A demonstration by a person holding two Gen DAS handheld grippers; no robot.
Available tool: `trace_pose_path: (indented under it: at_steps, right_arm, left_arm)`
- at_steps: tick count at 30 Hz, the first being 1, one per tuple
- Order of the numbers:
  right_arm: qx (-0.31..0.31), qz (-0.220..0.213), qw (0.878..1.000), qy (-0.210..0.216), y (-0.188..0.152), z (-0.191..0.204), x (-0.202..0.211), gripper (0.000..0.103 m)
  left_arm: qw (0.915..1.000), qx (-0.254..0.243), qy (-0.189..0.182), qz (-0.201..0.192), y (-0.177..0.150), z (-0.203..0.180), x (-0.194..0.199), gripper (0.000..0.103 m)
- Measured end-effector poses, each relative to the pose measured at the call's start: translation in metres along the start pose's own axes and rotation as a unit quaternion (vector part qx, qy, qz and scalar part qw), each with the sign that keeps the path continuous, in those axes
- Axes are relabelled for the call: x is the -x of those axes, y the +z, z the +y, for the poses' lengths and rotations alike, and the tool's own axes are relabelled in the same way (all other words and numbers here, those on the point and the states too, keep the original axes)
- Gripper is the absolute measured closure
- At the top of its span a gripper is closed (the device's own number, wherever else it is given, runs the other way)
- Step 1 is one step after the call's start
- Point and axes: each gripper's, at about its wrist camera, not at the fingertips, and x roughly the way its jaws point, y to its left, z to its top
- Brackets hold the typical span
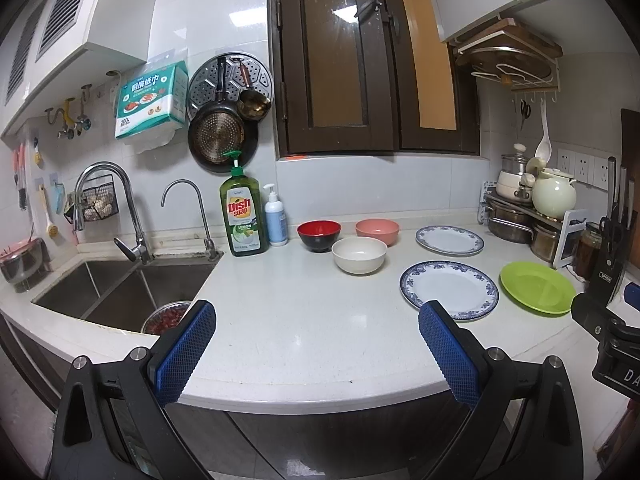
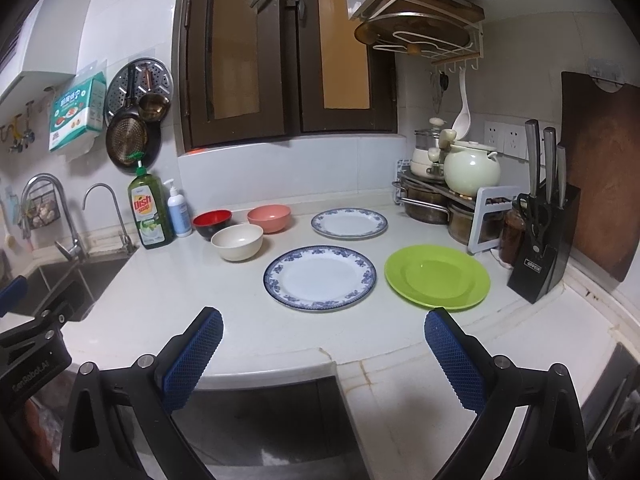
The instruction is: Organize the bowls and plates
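On the white counter [image 1: 300, 320] stand three bowls: red-and-black [image 1: 319, 234], pink [image 1: 377, 231], cream [image 1: 359, 254]. To their right lie a small blue-rimmed plate [image 1: 449, 240], a large blue-rimmed plate [image 1: 449, 289] and a green plate [image 1: 537, 287]. In the right wrist view the same show: red-and-black bowl [image 2: 212, 223], pink bowl [image 2: 269, 218], cream bowl [image 2: 237, 241], small plate [image 2: 349, 222], large plate [image 2: 319, 278], green plate [image 2: 437, 275]. My left gripper [image 1: 318, 316] and right gripper [image 2: 323, 322] are open and empty, near the counter's front edge.
A double sink [image 1: 120, 288] with two taps is at the left, with a dish soap bottle [image 1: 243, 212] and a pump bottle [image 1: 277, 218] beside it. Pots on a rack [image 2: 448, 196], a knife block [image 2: 544, 240] and a cutting board [image 2: 604, 172] stand at the right.
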Motion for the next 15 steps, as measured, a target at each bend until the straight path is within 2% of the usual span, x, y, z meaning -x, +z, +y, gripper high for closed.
trace_pose_path:
  at_steps: [15]
  right_arm:
    - [0.000, 0.000, 1.000, 0.002, 0.0011, 0.0005, 0.0024, 0.001]
  left_arm:
    - [1.0000, 0.000, 0.000, -0.003, 0.0001, -0.0009, 0.0007, 0.000]
